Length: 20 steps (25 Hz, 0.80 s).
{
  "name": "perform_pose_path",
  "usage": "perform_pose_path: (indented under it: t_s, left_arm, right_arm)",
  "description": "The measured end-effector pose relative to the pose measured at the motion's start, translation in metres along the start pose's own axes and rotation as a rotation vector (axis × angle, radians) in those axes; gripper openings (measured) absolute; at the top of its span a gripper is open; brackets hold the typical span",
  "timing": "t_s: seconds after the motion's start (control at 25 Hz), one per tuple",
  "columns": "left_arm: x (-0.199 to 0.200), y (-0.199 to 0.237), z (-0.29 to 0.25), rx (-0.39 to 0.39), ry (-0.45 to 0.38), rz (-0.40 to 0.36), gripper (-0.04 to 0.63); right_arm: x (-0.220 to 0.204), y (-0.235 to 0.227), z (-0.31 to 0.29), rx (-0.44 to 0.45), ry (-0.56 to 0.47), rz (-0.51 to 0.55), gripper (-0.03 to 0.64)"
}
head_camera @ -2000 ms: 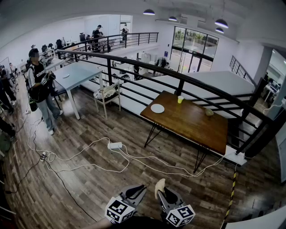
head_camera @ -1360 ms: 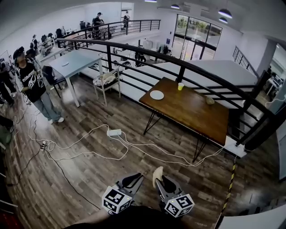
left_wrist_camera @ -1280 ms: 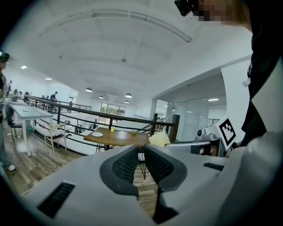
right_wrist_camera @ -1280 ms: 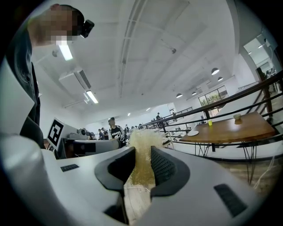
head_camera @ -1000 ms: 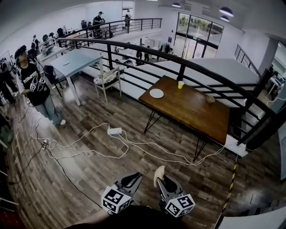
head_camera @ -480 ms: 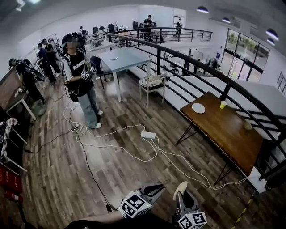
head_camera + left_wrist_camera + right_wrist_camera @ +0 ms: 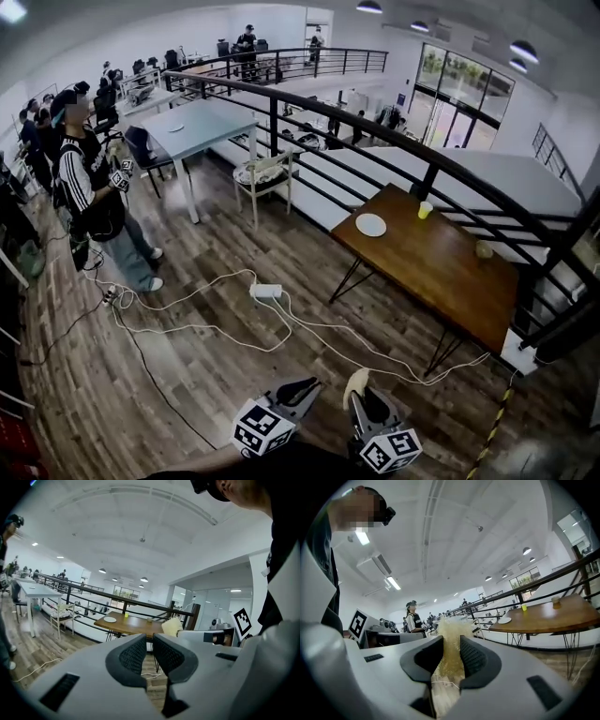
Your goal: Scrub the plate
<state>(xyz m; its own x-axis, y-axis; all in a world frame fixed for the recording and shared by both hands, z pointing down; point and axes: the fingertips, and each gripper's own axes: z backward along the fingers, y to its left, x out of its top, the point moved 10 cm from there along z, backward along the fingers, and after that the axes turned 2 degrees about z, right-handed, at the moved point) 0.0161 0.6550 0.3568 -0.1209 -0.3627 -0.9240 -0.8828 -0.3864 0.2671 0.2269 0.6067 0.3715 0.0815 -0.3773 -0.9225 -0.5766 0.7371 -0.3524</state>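
- Wooden floor (image 7: 187, 375): only the head view shows it, a wide stretch between the claws and the counter, with a corded power strip (image 7: 266, 291) lying midway.
- Black railing (image 7: 375, 142): it runs along the counter's far edge.
- Counter (image 7: 441, 281): it stands far right, well apart from both claws.
- Person (image 7: 98, 206): standing far left.
- Left claw (image 7: 312, 384): its own view shows the pads almost together with nothing between them.
- Right claw (image 7: 361, 394): clamped on a pale scrubber (image 7: 354, 380), whose fibres show only in its own view.
- Plate (image 7: 371, 225): it lies near the counter's left corner, with a yellow cup (image 7: 426, 209) beyond it.
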Motion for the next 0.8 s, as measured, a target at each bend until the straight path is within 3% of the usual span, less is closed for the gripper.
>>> perform_pose_path:
  t_s: [0.24, 0.52, 0.8]
  left_arm:
    - [0.028, 0.067, -0.026, -0.094, 0.009, -0.023, 0.052]
    - [0.037, 0.145, -0.037, -0.120, 0.022, 0.027, 0.052]
    - [0.043, 0.178, -0.051, -0.131, 0.030, 0.069, 0.052]
  right_arm:
    - [0.009, 0.002, -0.065, -0.078, 0.010, -0.010, 0.118]
    - [0.011, 0.009, -0.129, -0.134, 0.037, -0.018, 0.118]
    - [0.019, 0.007, -0.161, -0.146, 0.073, -0.015, 0.118]
